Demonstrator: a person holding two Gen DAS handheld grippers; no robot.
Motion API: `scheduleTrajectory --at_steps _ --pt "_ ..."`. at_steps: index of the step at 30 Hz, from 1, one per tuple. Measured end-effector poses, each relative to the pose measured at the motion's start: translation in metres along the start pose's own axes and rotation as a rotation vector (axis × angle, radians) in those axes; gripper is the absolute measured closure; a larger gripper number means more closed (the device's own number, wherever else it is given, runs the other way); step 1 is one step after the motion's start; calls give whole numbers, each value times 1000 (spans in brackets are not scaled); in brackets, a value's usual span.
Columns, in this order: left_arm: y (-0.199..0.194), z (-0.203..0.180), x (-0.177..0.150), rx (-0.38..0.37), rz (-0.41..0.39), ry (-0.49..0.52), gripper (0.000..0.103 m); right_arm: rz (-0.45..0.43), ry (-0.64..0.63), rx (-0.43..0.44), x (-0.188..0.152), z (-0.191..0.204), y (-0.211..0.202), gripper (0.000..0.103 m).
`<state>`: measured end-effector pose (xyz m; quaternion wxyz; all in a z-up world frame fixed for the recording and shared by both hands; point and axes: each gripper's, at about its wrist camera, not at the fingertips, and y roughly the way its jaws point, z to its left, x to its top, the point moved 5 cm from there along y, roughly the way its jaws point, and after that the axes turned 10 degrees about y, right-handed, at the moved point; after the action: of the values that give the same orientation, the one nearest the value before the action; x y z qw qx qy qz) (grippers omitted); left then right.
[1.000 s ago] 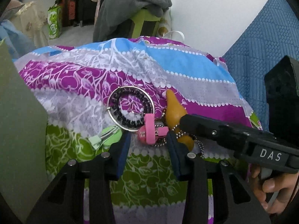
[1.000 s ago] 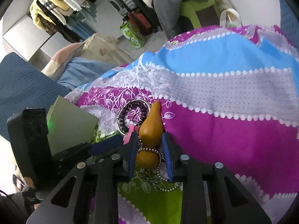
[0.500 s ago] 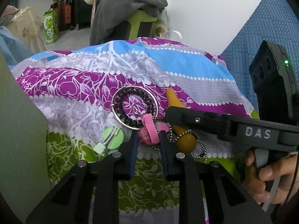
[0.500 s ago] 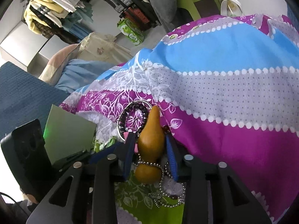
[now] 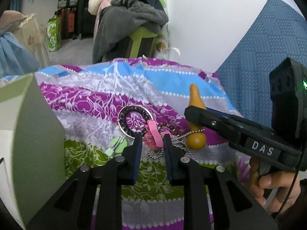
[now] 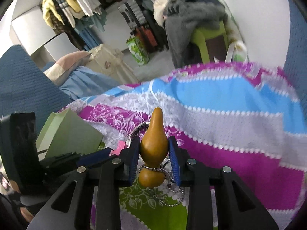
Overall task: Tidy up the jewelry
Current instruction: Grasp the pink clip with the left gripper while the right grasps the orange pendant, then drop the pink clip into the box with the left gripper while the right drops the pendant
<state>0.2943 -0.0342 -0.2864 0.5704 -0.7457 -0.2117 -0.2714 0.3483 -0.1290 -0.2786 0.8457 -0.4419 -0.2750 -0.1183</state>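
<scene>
Gourd pendant [image 6: 153,143] clamped between pads of right hand-held gripper [image 6: 154,159], long axis pointing forward along the fingers, bead chain [image 6: 172,197] trailing to the patterned bedspread [image 6: 239,153]. Pink clip [image 5: 152,137] pinched in left hand-held gripper [image 5: 152,149], jaws recently closing onto it, just left of the gourd. Green box [image 5: 32,134] nearer left hand-held gripper. Ring bracelet [image 5: 134,120] lying beyond the clip.

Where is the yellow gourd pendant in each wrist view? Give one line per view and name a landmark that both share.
Left wrist: yellow gourd pendant right of centre, held in the right gripper.
Right wrist: pendant at lower centre, clamped between that gripper's blue fingers.
Shared landmark: the green box at the left.
</scene>
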Motion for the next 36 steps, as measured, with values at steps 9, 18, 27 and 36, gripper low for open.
scheduleTrajectory --at_steps 9,18,27,36 --pt "-36 3 1 -5 -42 -11 80 -129 -106 -77 -14 30 -48 76" --pt "-65 3 -5 6 -54 -3 80 -192 -143 -215 -28 44 -66 76" --pt "-91 8 -7 11 -73 -27 80 -158 -68 -260 -40 40 -75 76" --pt "-126 18 2 13 -103 -58 80 -128 14 -277 -42 50 -97 76"
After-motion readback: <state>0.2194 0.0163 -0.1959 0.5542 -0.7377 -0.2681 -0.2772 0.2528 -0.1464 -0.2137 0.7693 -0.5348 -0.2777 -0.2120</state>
